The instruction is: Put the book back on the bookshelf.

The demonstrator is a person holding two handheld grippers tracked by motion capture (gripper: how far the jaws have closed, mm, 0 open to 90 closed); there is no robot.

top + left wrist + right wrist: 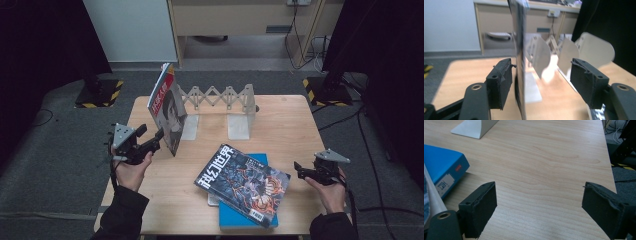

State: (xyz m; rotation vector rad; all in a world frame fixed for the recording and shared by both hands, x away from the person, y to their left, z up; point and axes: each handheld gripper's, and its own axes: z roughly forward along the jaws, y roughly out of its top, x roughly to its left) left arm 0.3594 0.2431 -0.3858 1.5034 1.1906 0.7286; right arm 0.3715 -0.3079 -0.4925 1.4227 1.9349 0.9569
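two grippers over table (pixel 295 125). left gripper (pixel 150 142) at left side, jaws parted around lower edge of red magazine (pixel 167 107), pads not pressing it. red magazine stands upright, leaning on left end of white folding bookend rack (pixel 220 102). right gripper (pixel 539 207) near right edge, jaws wide apart, nothing between. dark magazine (pixel 245 182) lies on blue book (pixel 235 217), near middle.
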